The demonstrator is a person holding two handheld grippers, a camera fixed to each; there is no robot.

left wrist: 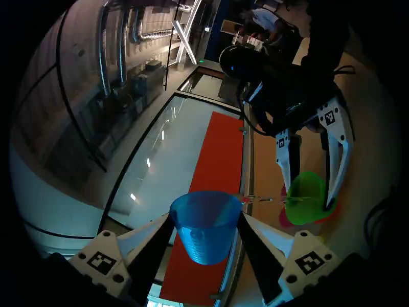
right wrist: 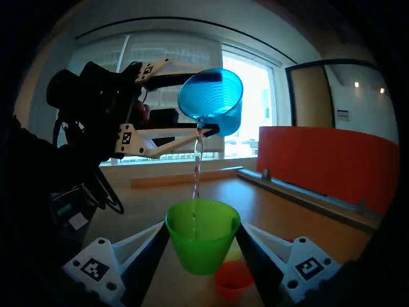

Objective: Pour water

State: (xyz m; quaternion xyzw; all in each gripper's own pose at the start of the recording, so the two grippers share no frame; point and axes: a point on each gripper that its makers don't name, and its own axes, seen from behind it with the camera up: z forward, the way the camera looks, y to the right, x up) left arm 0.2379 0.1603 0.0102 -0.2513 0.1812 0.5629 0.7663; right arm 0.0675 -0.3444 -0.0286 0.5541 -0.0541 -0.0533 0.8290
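The left gripper [left wrist: 206, 225] is clamping the blue cup [left wrist: 207, 236], one finger pressing on each side of its wall below the rim. The right gripper [right wrist: 202, 231] is squeezing the green cup [right wrist: 203, 243] the same way and is holding it upright just above the table [right wrist: 286, 215].

In the right gripper view the blue cup is hanging above the green one, tipped well over with its mouth facing the camera. A thin stream of water [right wrist: 196, 169] is falling from its lower lip into the green cup's mouth.

Both cups look like thin, smooth plastic, so they are probably light, a little springy and apt to slip along their taper. Mid-wall, where the fingers are sitting now, seems the right hold, and a firm squeeze could buckle the wall. The green cup is likely getting heavier as it fills.

How much water is in either cup is hard to tell. A small orange cup [right wrist: 232, 279] is standing on the table just beneath the green one, and a red panel [right wrist: 332, 163] is running along the far edge.
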